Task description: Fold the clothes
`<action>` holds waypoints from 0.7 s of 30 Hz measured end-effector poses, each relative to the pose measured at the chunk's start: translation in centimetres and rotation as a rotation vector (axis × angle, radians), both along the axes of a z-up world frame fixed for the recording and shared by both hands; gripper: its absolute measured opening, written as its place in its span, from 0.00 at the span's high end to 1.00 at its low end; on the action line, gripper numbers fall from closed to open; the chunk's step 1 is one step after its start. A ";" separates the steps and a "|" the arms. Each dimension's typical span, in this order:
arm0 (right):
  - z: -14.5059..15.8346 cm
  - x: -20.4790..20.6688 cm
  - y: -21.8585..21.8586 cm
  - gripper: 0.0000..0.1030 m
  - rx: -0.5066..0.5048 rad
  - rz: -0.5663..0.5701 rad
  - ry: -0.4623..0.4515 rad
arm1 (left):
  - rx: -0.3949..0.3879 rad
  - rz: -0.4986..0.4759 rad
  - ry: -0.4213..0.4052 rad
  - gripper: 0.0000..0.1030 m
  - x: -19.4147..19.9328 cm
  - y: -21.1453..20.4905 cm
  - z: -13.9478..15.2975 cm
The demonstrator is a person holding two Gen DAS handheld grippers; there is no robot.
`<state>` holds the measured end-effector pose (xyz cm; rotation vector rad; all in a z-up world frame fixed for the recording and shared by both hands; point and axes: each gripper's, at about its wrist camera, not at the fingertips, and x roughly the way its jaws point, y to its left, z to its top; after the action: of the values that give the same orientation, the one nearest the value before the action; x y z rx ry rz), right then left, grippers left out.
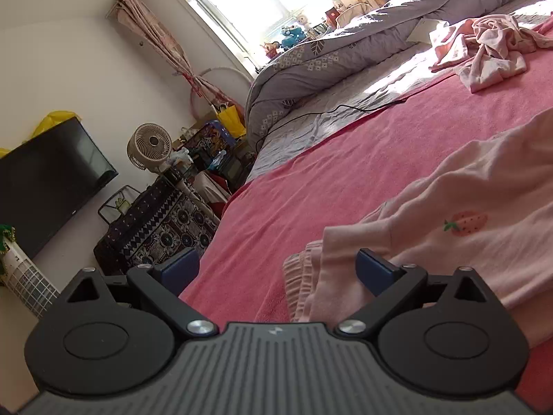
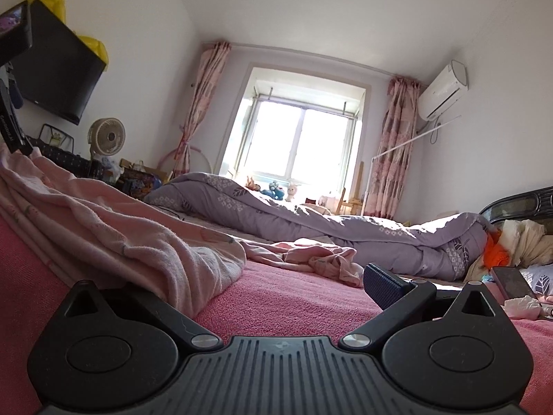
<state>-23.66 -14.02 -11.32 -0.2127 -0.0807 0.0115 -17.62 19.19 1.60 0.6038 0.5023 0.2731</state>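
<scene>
While its jaws stand wide apart low over the pink blanket (image 1: 311, 180), the left gripper (image 1: 278, 271) has its right pad against the pale pink strawberry-print garment (image 1: 466, 214). Equally spread, the right gripper (image 2: 262, 276) has that garment's fold (image 2: 145, 242) covering its left finger; a second crumpled garment (image 2: 328, 259) lies ahead.

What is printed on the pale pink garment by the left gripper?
A small red strawberry with a green leaf on the pale pink garment; clearest in the left wrist view.

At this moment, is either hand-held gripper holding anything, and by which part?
Neither grips anything. The left hand-held gripper is open beside the ribbed cuff of the pale pink strawberry-print garment. The right hand-held gripper is open too; cloth hides its left finger.
</scene>
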 end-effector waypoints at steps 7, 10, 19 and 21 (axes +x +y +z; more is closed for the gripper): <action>0.6 0.3 -0.2 0.00 -0.076 -0.002 0.015 | 0.085 0.093 -0.025 0.01 1.4 1.0 -3.2; 0.5 0.4 -0.4 0.00 -0.061 0.002 0.028 | 0.129 0.179 -0.039 0.00 1.2 2.5 -2.7; 0.2 0.7 -0.8 0.00 0.027 0.009 0.056 | 0.089 0.198 -0.157 0.14 -1.1 1.8 0.6; 0.2 0.7 -0.8 0.00 0.022 0.013 0.057 | 0.016 0.003 -0.171 0.11 -1.4 -2.7 2.1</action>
<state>-22.99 -14.85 -11.10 -0.1893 -0.0250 0.0292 -19.00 16.50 3.74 0.5895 0.3368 0.3291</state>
